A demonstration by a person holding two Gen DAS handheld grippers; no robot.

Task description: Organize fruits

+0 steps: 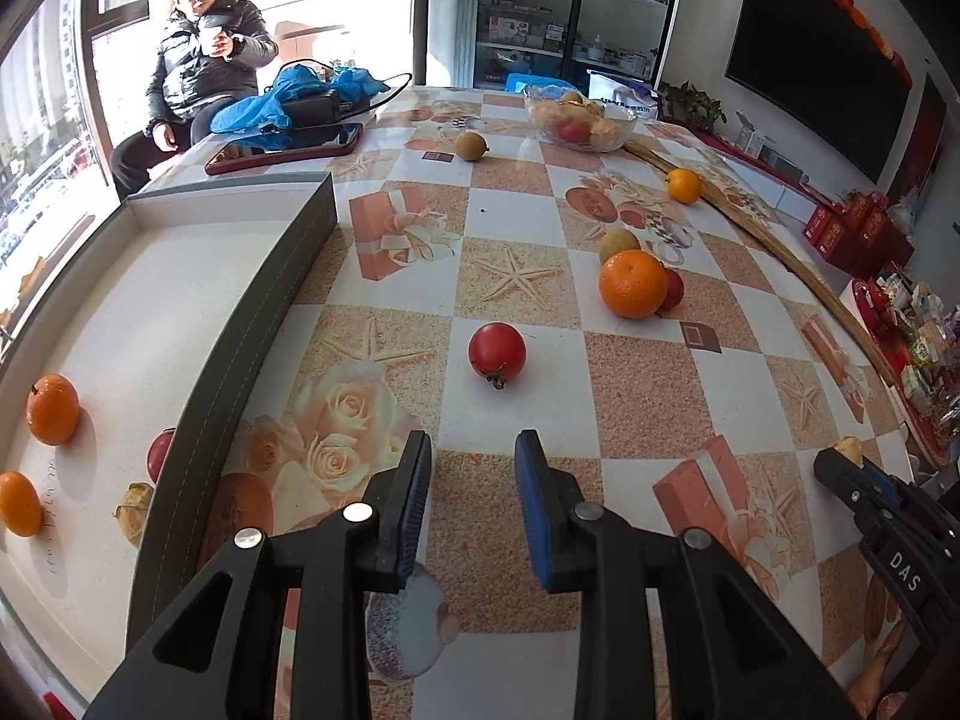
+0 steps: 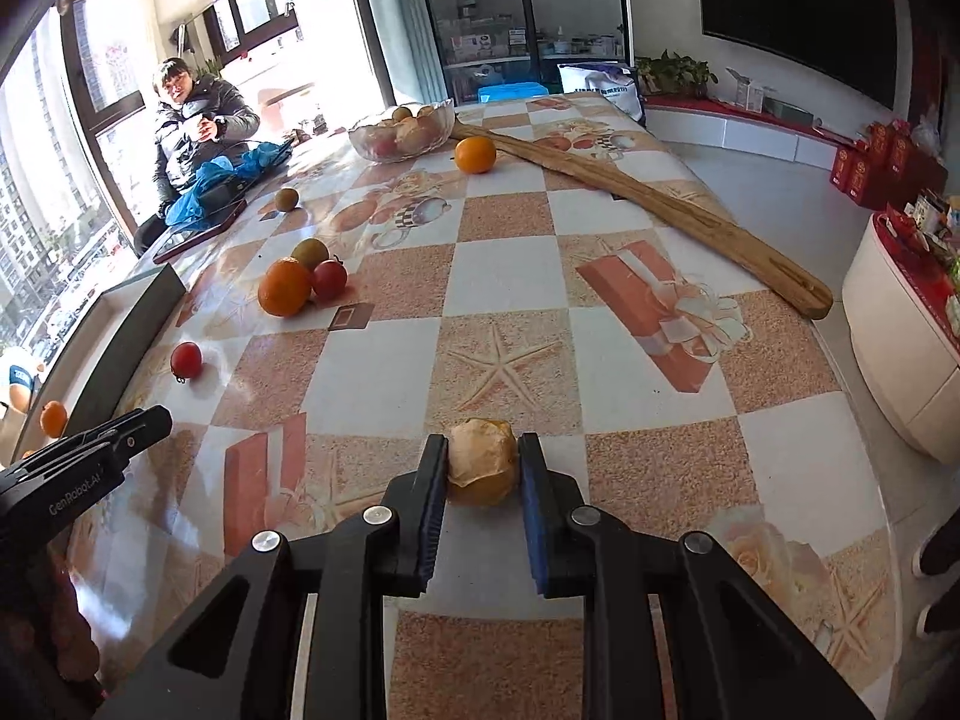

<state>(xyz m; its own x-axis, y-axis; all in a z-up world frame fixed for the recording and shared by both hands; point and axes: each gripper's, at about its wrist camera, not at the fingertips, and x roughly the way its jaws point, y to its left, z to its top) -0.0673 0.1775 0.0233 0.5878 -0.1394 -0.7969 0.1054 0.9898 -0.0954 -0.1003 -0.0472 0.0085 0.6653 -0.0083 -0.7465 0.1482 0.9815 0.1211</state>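
My left gripper (image 1: 473,450) is open and empty, just above the table, a short way in front of a red tomato (image 1: 497,351). A large orange (image 1: 632,284), a brown-green fruit (image 1: 618,243) and a second tomato (image 1: 673,288) sit together further right. A grey-walled tray (image 1: 264,306) at left holds two oranges (image 1: 53,408), a red fruit and a husked fruit. My right gripper (image 2: 483,456) is shut on a tan husked fruit (image 2: 483,461) over the table; it also shows in the left wrist view (image 1: 840,457).
A glass bowl of fruit (image 1: 579,118) stands at the table's far end, with a small orange (image 1: 684,185) and a brown fruit (image 1: 470,145) near it. A long wooden stick (image 2: 648,204) lies along the right edge. A phone (image 1: 282,149), blue cloth and a seated person are far left.
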